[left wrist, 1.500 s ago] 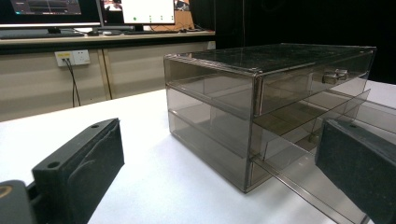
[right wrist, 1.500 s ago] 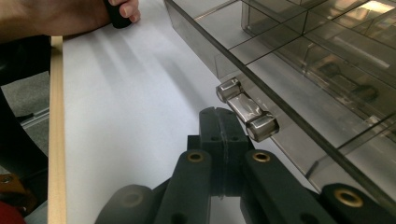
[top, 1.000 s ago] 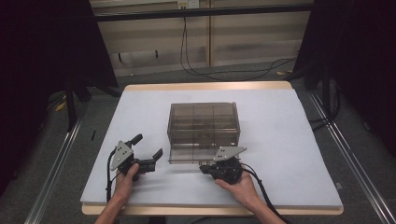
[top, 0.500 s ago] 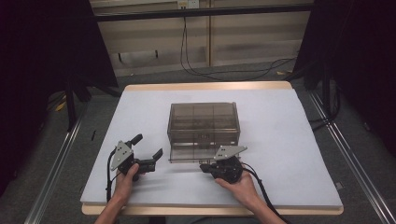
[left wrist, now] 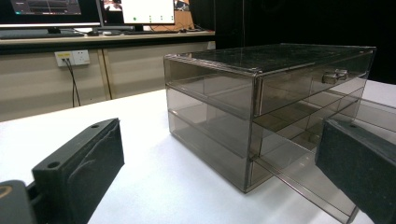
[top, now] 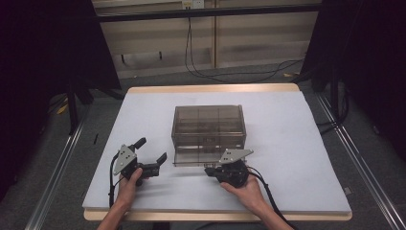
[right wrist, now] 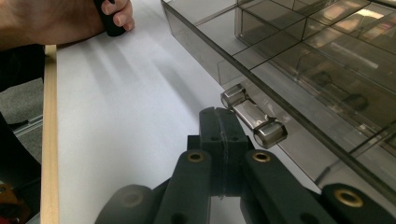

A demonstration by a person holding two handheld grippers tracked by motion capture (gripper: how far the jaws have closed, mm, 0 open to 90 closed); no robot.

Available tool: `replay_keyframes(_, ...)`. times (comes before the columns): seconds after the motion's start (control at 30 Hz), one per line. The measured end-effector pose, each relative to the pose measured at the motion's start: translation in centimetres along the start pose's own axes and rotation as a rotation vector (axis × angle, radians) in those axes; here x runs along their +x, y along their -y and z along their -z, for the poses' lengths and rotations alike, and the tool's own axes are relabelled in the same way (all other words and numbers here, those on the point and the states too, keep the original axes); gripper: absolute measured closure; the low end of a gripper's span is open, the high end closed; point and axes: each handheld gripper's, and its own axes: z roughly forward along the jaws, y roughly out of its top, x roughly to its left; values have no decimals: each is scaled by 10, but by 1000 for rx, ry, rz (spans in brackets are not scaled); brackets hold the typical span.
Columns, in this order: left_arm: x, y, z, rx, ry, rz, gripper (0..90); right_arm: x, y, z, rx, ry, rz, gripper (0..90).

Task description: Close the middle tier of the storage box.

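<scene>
Smoked-plastic drawer cabinet (top: 208, 128) is seen mid-worktop (top: 297, 158), its bottom drawer (right wrist: 299, 79) pulled slightly out, divided compartments bare. Right gripper (right wrist: 223, 122) fingers are pressed together beside the drawer's metal handle (right wrist: 252, 116); left gripper (top: 152, 154) fingers are spread.

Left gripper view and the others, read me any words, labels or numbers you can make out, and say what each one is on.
No text can be read anywhere.
Monitors on the far desk: contents on screen too blurred to read.
Wall socket: no readable marking.
Smoky clear drawer box: no label or number.
Metal drawer handle: plain.
</scene>
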Motion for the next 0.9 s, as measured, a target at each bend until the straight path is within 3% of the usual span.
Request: replay_keyframes(0.9, 1, 0, 0, 8, 7, -12, 12, -2, -3, 0, -21, 10, -2, 900)
